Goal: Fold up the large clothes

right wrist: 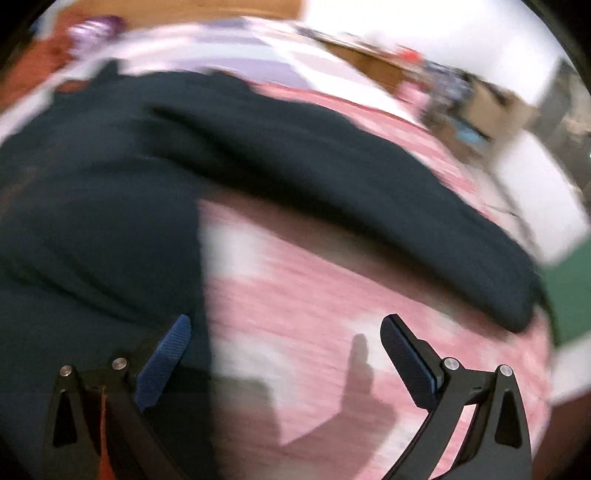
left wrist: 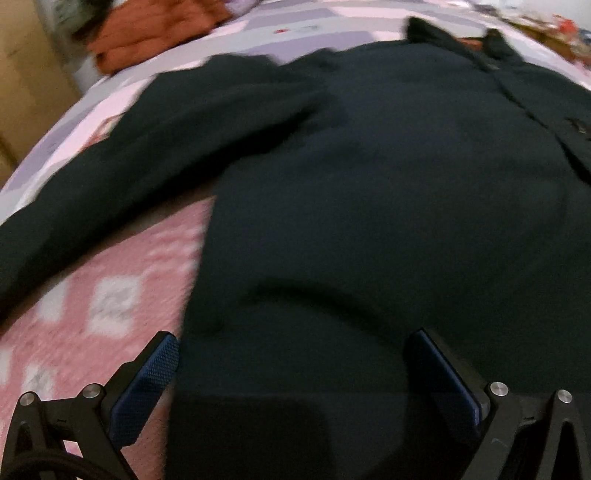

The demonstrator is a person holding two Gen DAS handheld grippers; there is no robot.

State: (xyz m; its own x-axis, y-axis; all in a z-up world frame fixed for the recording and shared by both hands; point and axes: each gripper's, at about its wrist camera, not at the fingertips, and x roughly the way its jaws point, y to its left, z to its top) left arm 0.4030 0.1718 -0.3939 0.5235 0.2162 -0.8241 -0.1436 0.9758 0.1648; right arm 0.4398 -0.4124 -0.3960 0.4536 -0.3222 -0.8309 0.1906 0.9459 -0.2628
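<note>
A large dark navy buttoned garment (left wrist: pixel 369 192) lies spread flat on a pink and lilac bedspread (left wrist: pixel 92 295), collar at the far end, one sleeve (left wrist: pixel 110 177) stretched to the left. My left gripper (left wrist: pixel 291 347) is open and empty just above the garment's near hem. In the right wrist view the garment's body (right wrist: pixel 92 203) fills the left and its other sleeve (right wrist: pixel 369 206) runs off to the right. My right gripper (right wrist: pixel 284 332) is open and empty over the bedspread (right wrist: pixel 295 295), its left finger at the garment's side edge. Both views are motion-blurred.
An orange-red cloth (left wrist: pixel 147 33) lies bunched at the bed's far left corner. A tan wall or cabinet (left wrist: pixel 26 74) stands left of the bed. Cardboard boxes and clutter (right wrist: pixel 461 103) sit beyond the bed's right side, with a white surface (right wrist: pixel 535 184) beside it.
</note>
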